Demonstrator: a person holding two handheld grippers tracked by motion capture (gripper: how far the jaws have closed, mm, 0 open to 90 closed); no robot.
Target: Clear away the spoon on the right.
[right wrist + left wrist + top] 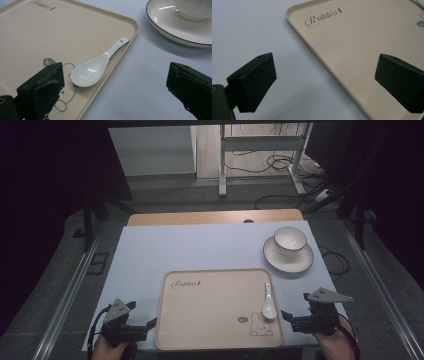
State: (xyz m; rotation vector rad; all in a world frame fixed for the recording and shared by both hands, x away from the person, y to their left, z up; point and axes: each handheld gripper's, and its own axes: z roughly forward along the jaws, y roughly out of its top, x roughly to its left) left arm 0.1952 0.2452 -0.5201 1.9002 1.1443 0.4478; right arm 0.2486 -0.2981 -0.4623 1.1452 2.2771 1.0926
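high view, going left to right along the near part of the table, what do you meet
left gripper → tray → spoon → right gripper; the plate with the bowl lies farther back, at the right.

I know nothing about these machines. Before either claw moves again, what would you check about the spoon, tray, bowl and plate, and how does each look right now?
1. Right gripper open and holding nothing: ok.
2. Left gripper open, nothing between its jaws: ok.
3. Spoon lying in the tray, handle resting on the tray's right rim: ok.
4. Bowl standing upright on the plate: ok.
5. Bare mat between right gripper and plate: ok.
6. Anything inside the bowl: cannot tell.
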